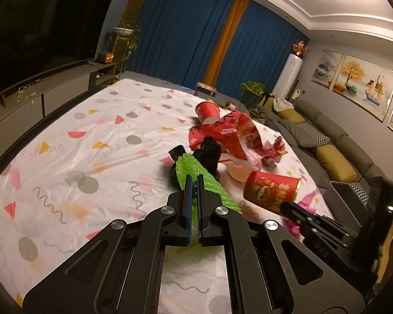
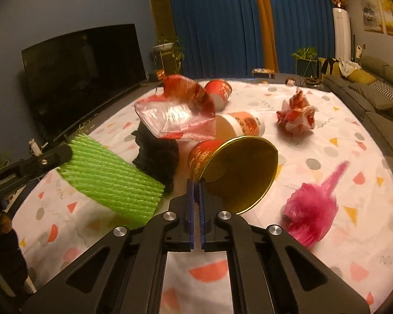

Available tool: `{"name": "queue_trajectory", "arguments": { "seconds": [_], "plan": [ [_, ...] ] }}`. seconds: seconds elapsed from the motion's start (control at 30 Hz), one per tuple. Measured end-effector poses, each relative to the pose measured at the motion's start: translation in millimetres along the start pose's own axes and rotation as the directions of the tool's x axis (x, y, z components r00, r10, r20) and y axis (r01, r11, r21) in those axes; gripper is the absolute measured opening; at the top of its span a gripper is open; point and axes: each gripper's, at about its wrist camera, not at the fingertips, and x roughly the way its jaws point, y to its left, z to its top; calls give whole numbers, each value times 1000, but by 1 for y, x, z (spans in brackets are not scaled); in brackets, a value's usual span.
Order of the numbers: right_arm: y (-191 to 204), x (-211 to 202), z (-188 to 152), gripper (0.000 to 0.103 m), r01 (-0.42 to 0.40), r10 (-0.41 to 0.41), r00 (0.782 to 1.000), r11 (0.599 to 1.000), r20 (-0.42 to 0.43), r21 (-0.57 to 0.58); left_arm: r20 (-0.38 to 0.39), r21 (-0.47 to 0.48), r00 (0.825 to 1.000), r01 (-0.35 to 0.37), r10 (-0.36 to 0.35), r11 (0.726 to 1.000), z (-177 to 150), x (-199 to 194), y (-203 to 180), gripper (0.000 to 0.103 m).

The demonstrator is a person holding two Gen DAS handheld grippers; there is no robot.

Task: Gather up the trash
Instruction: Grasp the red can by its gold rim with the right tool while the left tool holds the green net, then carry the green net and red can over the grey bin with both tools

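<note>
At the centre of my left wrist view, my left tool [image 1: 194,180] is clenched on a green foam sheet [image 1: 188,166], held off the patterned desk [image 1: 65,136]; behind it lie a black bag [image 1: 208,155] and a red plastic bag [image 1: 222,130]. In the lower middle of my right wrist view, my right tool [image 2: 196,183] grasps the rim of a red paper cup with gold lining [image 2: 238,172]; a pink pompom [image 2: 311,209] lies at lower right, a crumpled red wrapper [image 2: 296,115] upper right.
</note>
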Motion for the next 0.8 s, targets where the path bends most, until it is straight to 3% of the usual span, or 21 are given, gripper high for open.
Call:
{"name": "queue_trajectory", "arguments": {
  "seconds": [0.8],
  "plan": [
    [-46, -119, -19, 4, 97, -105, 980, 994, 171, 52, 24, 110, 996, 87, -90, 990, -11, -23, -71, 2]
  ]
}}
